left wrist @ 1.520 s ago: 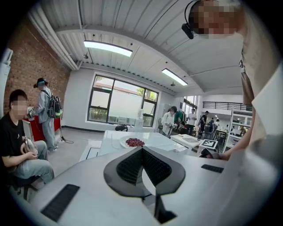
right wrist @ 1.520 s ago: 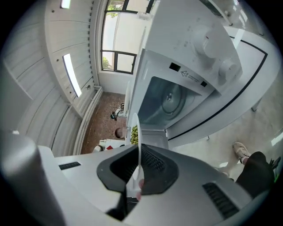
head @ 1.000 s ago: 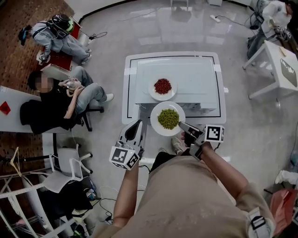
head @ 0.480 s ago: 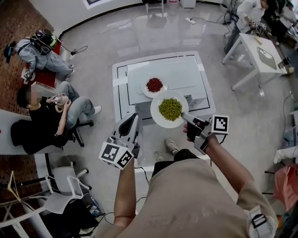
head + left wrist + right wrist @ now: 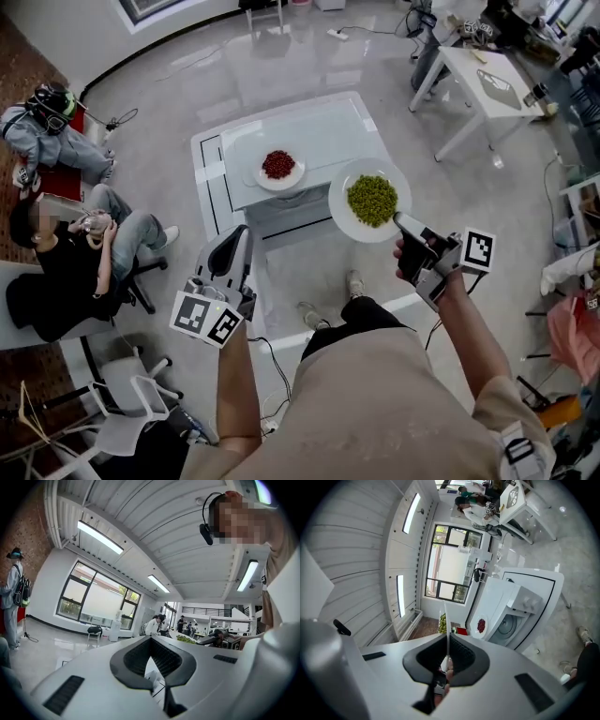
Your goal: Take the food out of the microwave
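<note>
- The right gripper (image 5: 400,219) is clamping its jaws on the rim of a white plate (image 5: 339,216) that is carrying a heap of green peas (image 5: 372,199), in the air off the microwave's (image 5: 323,136) front right corner
- A smaller plate (image 5: 292,180) of red food (image 5: 277,164) is sitting on the microwave's top, by its front edge
- The left gripper (image 5: 241,234) is hanging with its jaws together, gripping nothing

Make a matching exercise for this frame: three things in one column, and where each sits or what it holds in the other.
Things:
1. plate of green food
2. plate of red food
3. left tool

States:
A. holds nothing
B. clamped at its rim by the right tool, clear of any surface
C. resting on top of the microwave

Pairs: 1-B, 2-C, 3-A
</note>
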A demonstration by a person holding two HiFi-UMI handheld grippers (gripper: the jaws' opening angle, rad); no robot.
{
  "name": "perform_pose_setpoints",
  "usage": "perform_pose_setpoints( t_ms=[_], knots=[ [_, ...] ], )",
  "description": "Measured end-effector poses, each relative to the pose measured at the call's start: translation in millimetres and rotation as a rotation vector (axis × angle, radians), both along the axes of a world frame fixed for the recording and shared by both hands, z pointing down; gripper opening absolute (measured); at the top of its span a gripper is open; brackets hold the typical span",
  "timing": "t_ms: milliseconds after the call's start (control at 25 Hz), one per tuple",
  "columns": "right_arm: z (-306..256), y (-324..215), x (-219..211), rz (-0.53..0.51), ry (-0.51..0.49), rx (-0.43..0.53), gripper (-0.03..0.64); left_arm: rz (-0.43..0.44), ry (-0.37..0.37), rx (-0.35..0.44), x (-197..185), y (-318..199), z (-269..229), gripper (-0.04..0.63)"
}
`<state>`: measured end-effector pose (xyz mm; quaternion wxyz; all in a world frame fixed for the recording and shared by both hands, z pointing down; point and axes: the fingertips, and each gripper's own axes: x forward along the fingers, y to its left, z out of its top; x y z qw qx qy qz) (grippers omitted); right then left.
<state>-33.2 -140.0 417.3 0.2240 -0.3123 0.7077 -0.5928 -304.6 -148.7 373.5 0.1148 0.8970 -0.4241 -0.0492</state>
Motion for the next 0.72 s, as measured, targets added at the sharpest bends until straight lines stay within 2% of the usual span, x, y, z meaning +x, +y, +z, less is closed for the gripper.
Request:
perform_pose_setpoints(
  t_ms=[280,360,520,720],
  knots=[
    [8.4,1.7,74.8,0.088,0.017,0.008,0.017,0.030,-0.070,0.013,37.1,-5.1,-5.0,0.003],
    [14.8,-0.2,96.5,0.097,0.019,0.005,0.017,0.016,-0.091,0.015,51.8,-6.5,-5.8,0.003],
    [23.9,-7.7,156.3,0.094,0.037,0.018,0.018,-0.017,-0.076,-0.017,99.1,-10.2,0.0,0.003],
    [45.7,-11.2,221.0,0.083,0.032,-0.018,0.018,-0.064,-0.134,-0.039,145.0,-8.5,14.2,0.003]
  ],
)
